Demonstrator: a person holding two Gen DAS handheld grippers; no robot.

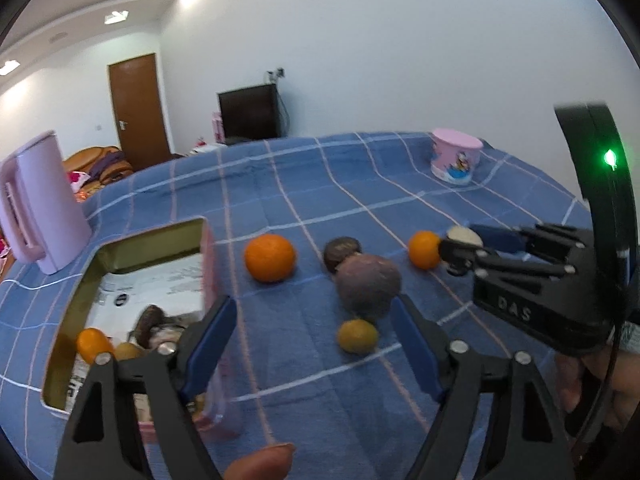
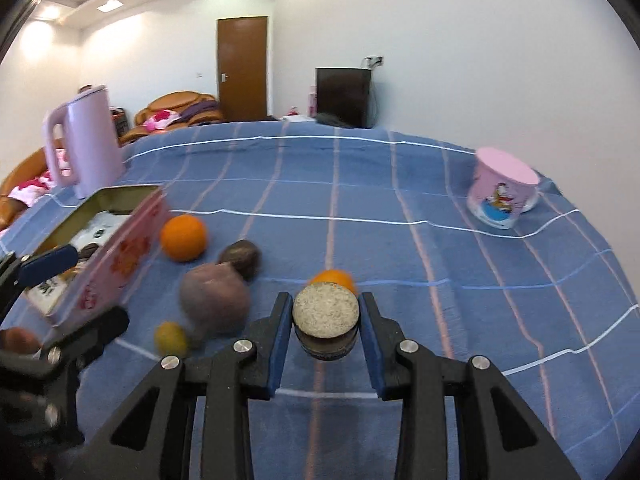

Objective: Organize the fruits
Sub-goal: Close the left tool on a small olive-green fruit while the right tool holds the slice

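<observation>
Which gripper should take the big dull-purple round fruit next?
Left, probably. The left gripper is open with the big dull-purple round fruit just ahead; the right gripper already clamps a speckled halved fruit.

White walls and ceiling lights; a brown door far beyond the tongs, a dark cabinet to its right, an orange sofa left.

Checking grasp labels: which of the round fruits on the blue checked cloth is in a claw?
The dark halved fruit with the pale speckled cut face, clamped in the right claw. The large orange and the dull purple fruit lie free.
</observation>
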